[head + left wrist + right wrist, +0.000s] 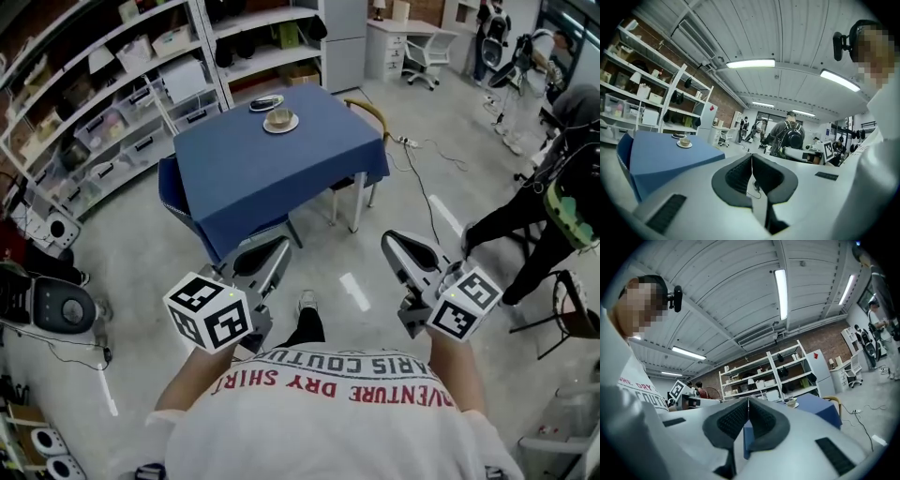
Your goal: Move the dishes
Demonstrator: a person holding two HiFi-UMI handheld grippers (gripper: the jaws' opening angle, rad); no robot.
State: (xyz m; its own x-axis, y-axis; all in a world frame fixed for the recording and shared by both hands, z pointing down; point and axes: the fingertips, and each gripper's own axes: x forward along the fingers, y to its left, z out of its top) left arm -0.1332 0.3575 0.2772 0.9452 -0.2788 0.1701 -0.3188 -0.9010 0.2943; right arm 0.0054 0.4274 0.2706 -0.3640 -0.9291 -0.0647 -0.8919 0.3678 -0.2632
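Observation:
A cup on a white saucer (280, 120) and a dark dish (266, 102) sit at the far edge of a table with a blue cloth (272, 164). The saucer (685, 142) also shows small in the left gripper view, and the cup (791, 403) shows in the right gripper view. My left gripper (273, 258) is held low in front of the person, well short of the table, shut with nothing in it. My right gripper (401, 249) is at the same height to the right, also shut and empty.
White shelving (112, 94) with boxes lines the wall behind the table. A wooden chair (367, 112) stands at the table's right corner. Another person (553, 216) bends at the right. Cables (431, 150) trail on the floor. Machines (47, 305) stand at the left.

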